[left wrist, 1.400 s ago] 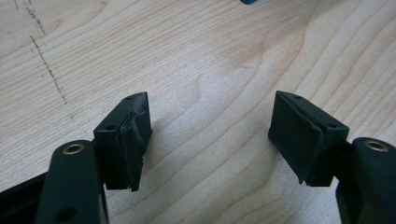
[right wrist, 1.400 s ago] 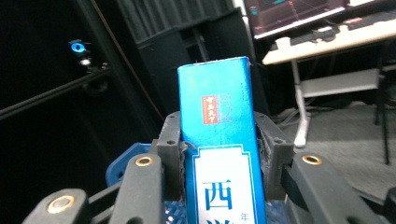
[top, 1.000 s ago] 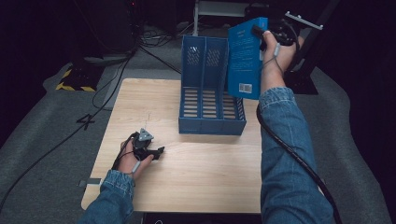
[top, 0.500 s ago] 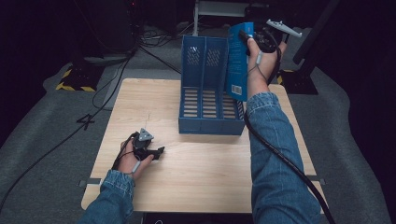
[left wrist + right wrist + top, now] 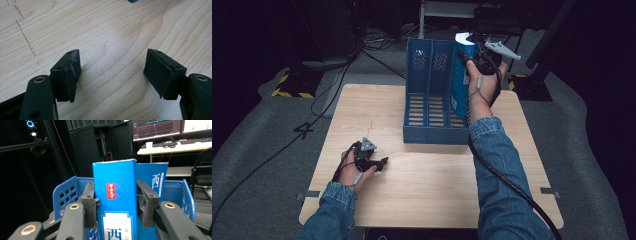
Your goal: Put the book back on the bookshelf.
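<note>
The blue book point(image 5: 115, 202), white label on its spine, stood upright in the blue file rack's point(image 5: 427, 95) right slot, pinched by the right gripper point(image 5: 116, 202). The left gripper point(image 5: 112, 72) sat spread wide, holding nothing, on the wooden table point(image 5: 427, 190).

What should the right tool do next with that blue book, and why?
Probably lower it a little further. The right tool grips the blue book by its spine, upright in the rightmost slot of the blue file rack, with its top above the rack's wall. The left tool rests open on the table.
</note>
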Action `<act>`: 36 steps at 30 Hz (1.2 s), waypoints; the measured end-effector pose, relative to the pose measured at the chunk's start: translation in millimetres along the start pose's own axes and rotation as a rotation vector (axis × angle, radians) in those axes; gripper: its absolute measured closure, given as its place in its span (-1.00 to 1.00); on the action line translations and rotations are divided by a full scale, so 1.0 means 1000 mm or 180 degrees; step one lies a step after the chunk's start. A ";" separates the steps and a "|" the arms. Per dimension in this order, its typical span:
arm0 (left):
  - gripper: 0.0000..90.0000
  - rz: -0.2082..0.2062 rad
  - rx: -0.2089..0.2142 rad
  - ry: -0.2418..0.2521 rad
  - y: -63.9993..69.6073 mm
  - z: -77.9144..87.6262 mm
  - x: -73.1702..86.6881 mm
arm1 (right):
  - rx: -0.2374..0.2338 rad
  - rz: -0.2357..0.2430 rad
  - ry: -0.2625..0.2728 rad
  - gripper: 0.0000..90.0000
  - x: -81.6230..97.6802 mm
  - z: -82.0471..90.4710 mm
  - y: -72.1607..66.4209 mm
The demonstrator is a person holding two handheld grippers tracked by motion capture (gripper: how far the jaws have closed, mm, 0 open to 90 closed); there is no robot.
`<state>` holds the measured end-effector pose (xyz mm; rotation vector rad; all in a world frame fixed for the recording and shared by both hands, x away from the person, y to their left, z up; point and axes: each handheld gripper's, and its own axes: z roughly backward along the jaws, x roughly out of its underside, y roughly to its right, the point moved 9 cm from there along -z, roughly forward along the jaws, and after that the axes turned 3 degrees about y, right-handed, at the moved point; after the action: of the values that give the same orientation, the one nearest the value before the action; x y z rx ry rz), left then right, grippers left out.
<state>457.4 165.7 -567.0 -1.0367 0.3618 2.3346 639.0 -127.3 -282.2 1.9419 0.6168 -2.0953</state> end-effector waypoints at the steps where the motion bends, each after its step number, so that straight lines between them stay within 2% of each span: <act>1: -0.34 0.0000 0.0000 0.0000 0.000 0.000 0.000 | 0.0000 0.0000 0.0000 0.29 0.000 0.000 0.000; 3: -0.34 -0.0014 0.0003 -0.0008 0.000 0.000 0.000 | 0.0015 0.0062 -0.0050 0.29 0.007 0.000 -0.001; 6: -0.34 -0.0015 0.0007 -0.0013 0.000 0.000 0.000 | 0.0011 -0.0046 -0.0070 0.30 0.018 0.001 0.003; 11: -0.34 -0.0018 0.0003 -0.0013 0.000 0.000 -0.001 | 0.0016 0.0068 -0.0107 0.30 0.019 0.001 0.003; 15: -0.34 -0.0010 0.0000 -0.0012 0.000 0.000 0.000 | 0.0027 0.0019 -0.0065 0.32 0.023 0.004 0.008; 17: -0.34 -0.0009 0.0000 -0.0012 0.000 0.000 0.000 | 0.0027 0.0043 -0.0066 0.32 0.026 0.004 0.008; 21: -0.34 -0.0006 0.0002 -0.0015 0.000 0.000 0.000 | 0.0078 -0.0012 -0.0171 0.33 0.044 0.001 0.016; 24: -0.34 -0.0004 0.0003 -0.0014 0.000 0.000 0.000 | 0.0058 -0.0053 -0.0074 0.33 0.047 0.001 0.018; 25: -0.34 -0.0006 0.0003 -0.0015 0.000 0.000 0.000 | 0.0055 0.0050 -0.0129 0.33 0.047 0.001 0.017; 30: -0.34 -0.0013 0.0008 -0.0017 0.000 0.000 0.000 | 0.0078 0.0077 -0.0192 0.34 0.047 0.006 0.020; 36: -0.34 -0.0018 0.0011 -0.0025 0.000 0.000 0.000 | 0.0169 0.0256 -0.0466 0.33 0.056 0.027 0.019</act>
<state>457.3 165.2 -567.0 -1.0252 0.3595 2.3316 617.6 -149.0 -339.0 1.7877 0.4505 -2.1998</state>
